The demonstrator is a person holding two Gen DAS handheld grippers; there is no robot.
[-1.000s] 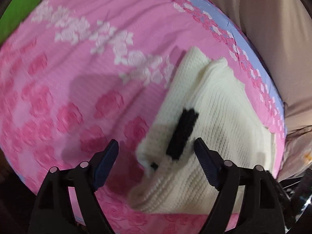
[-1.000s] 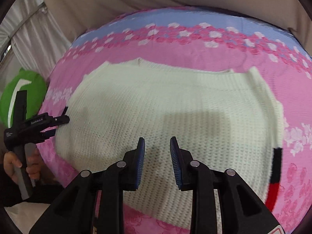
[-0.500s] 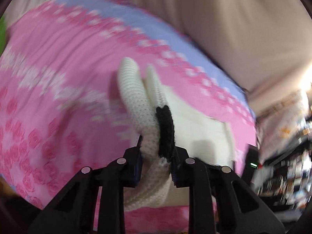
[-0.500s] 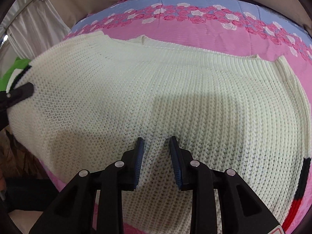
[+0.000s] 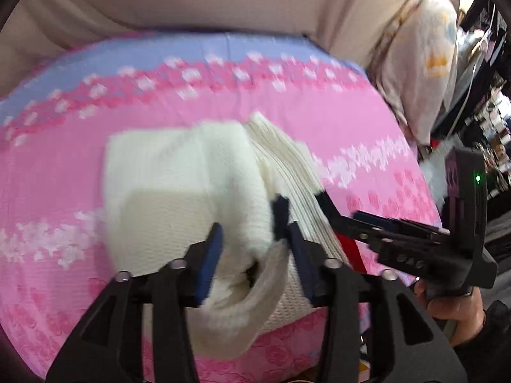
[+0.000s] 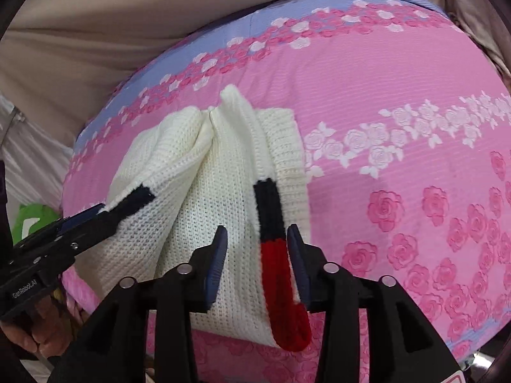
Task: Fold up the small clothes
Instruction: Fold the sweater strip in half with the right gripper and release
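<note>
A cream knit sweater (image 6: 204,191) with black and red cuff stripes (image 6: 271,223) lies bunched on the pink rose bedspread (image 6: 399,111). In the left wrist view the sweater (image 5: 179,185) is folded over itself. My left gripper (image 5: 252,249) has its jaws apart with a roll of cream sleeve lying between them. It also shows in the right wrist view (image 6: 86,220) at the black cuff. My right gripper (image 6: 257,249) is open, its jaws either side of the black and red cuff. It shows in the left wrist view (image 5: 325,204) at the sweater's right edge.
A beige headboard or wall (image 6: 111,32) runs behind the bed. A green object (image 6: 28,220) sits off the bed's left edge. Hanging pale clothing (image 5: 415,63) and cluttered shelves (image 5: 491,127) stand to the right of the bed.
The left gripper carried the black-cuffed sleeve across the sweater and its jaws have parted. The right gripper opened wider and now sits over the black and red cuff. The sweater went from spread flat to bunched.
</note>
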